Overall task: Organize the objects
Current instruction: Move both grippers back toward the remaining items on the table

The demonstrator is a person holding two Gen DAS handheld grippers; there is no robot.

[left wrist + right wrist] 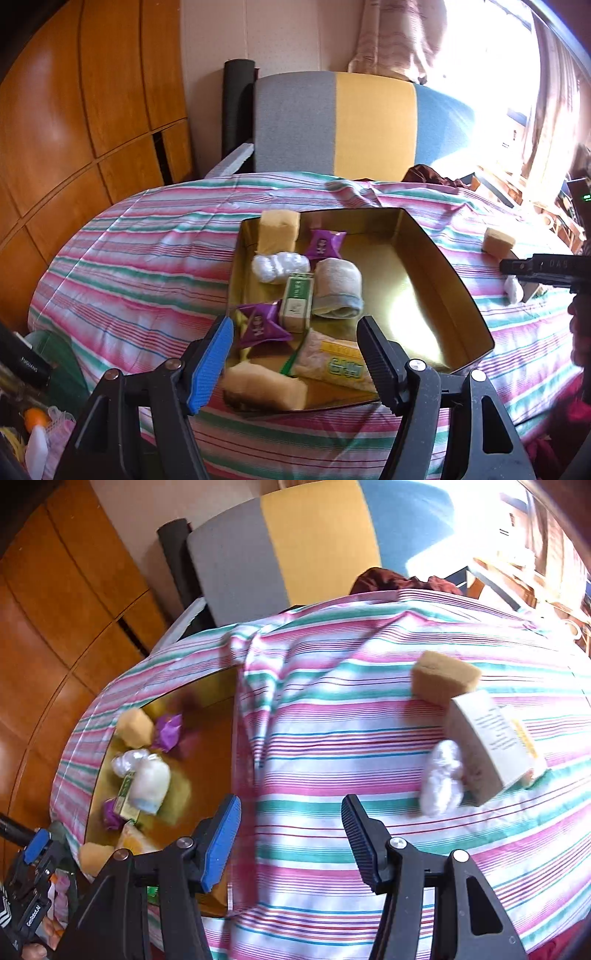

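A gold tray (436,251) sits mid-frame in the left wrist view on a striped cloth (332,716) over the table, crowded along its left side with sponges, purple packets (325,243), a rolled towel (338,288) and a green box (297,302) (its right half bare). Left claw (295,354) is released, empty, above the tray's near edge. Right claw (290,834) is released over bare cloth; a sponge (443,677), white box (487,746) and white wad (441,779) lie at right. Wooden panels fill the left.

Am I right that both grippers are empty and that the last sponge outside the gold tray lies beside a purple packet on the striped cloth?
Not quite: that sponge lies beside a white box, not a purple packet, as the right wrist view shows. The rest holds.
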